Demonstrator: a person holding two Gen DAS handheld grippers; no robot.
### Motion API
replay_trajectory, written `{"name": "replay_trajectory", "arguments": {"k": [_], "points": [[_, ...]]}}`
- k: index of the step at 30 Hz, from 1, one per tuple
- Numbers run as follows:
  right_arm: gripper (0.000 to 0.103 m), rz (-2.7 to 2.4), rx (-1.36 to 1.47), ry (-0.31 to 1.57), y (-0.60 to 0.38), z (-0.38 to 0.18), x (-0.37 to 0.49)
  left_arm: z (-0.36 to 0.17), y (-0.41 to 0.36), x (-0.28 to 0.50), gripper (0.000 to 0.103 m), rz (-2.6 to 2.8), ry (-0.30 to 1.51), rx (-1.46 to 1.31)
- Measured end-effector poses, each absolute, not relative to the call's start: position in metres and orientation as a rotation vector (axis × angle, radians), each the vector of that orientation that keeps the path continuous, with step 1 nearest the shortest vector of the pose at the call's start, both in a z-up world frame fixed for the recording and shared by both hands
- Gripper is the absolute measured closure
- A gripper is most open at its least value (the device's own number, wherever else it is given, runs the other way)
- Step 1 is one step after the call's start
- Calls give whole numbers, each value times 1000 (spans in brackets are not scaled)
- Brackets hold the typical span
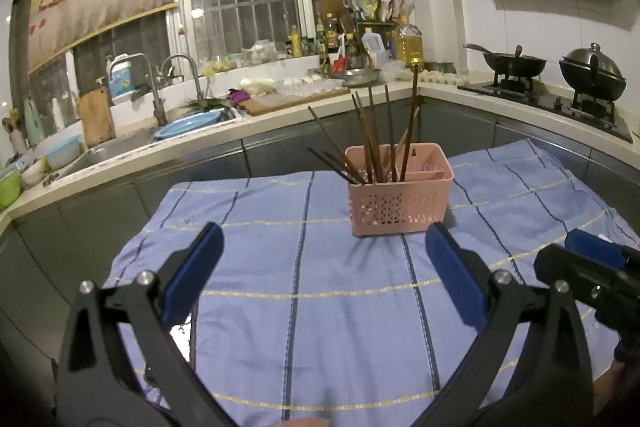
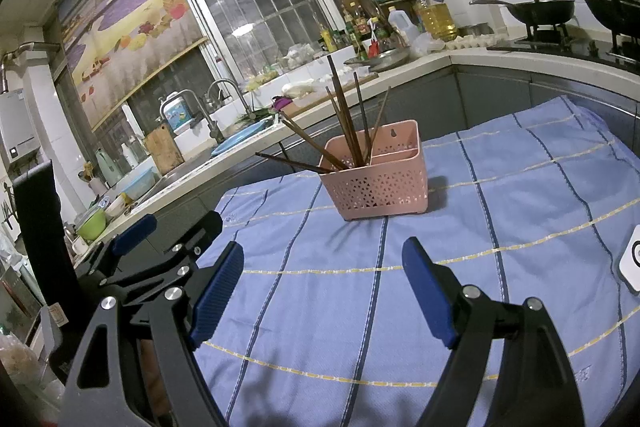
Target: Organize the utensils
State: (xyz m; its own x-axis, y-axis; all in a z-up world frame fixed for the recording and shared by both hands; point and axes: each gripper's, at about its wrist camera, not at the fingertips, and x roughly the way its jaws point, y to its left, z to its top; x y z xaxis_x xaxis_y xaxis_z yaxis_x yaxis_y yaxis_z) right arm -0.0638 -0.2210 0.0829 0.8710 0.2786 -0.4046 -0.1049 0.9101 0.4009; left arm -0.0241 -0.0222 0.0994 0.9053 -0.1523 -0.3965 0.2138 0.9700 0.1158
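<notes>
A pink perforated utensil holder (image 1: 400,201) stands on the blue striped cloth (image 1: 320,307); it also shows in the right wrist view (image 2: 378,185). Several dark brown chopsticks (image 1: 374,135) stand and lean in its left compartment, also seen in the right wrist view (image 2: 344,119). My left gripper (image 1: 324,247) is open and empty, a little short of the holder. My right gripper (image 2: 322,267) is open and empty, also short of the holder. The right gripper's tip (image 1: 588,267) shows at the right of the left wrist view. The left gripper (image 2: 160,239) shows at the left of the right wrist view.
The cloth (image 2: 440,267) covers a table beside a kitchen counter (image 1: 240,123) with a sink (image 1: 120,143), a blue basin (image 1: 188,123) and bottles. A stove with a wok (image 1: 514,65) and a lidded pot (image 1: 592,75) stands at right. A white device (image 2: 632,261) lies on the cloth's right edge.
</notes>
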Motion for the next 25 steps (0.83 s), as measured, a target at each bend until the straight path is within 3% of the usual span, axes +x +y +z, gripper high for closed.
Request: {"name": "replay_trajectory", "arguments": {"k": [25], "points": [[22,190,398,488,-220,79,-68,87,-33,-12,6,-230,488,164]]}}
